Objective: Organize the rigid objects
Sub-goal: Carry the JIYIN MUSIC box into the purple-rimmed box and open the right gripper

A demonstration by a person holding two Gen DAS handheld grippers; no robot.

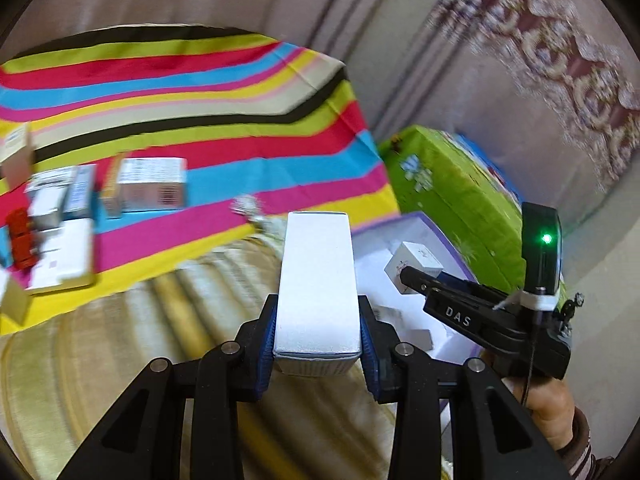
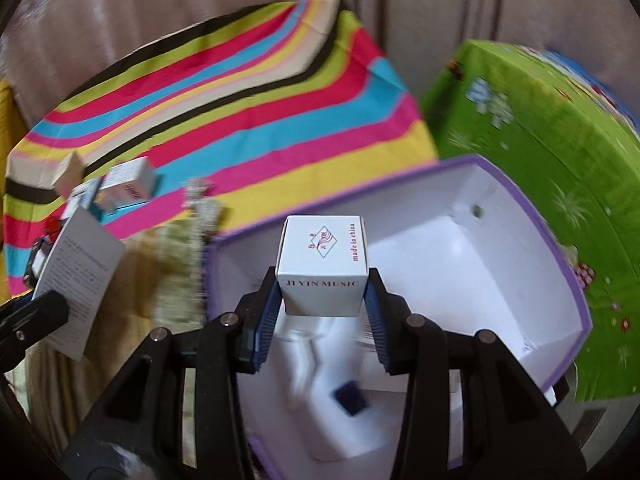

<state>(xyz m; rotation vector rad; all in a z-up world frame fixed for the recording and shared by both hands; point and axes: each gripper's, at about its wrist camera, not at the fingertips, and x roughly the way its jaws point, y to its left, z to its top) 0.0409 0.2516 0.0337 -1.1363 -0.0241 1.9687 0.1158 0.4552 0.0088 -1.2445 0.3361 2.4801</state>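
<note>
Both claws are closed on boxes. Left claw (image 1: 318,344) grips a long white box (image 1: 316,284) between its blue pads, which press on the two long sides; the box points forward and away from the camera, above a beige ribbed cloth (image 1: 120,340). Right claw (image 2: 322,304) grips a small white cube box (image 2: 323,266) with red print and the words "JIYIN MUSIC" on the near face. It holds this cube over the open purple-edged box (image 2: 576,292), which has a white inside.

Several parts are hard to make out. In the purple-edged box, under the cube, lie white shapes and a small dark blue thing (image 2: 351,396), but they are blurred and I cannot say what they are. A group of small boxes (image 1: 152,184) stands on the striped cloth (image 1: 200,92) at the left; their labels are smeared by motion. A red object (image 1: 22,238) beside them is cut by the picture edge. A green box (image 2: 540,168) with flower pictures stands behind the purple-edged one, and part of it goes out of the frame.

From the left wrist view, the right claw reaches in from the right, tilted down toward the purple-edged box, with a green light on its top. A hand (image 1: 548,408) holds its handle from below; only the fingers and a sleeve edge are visible.
</note>
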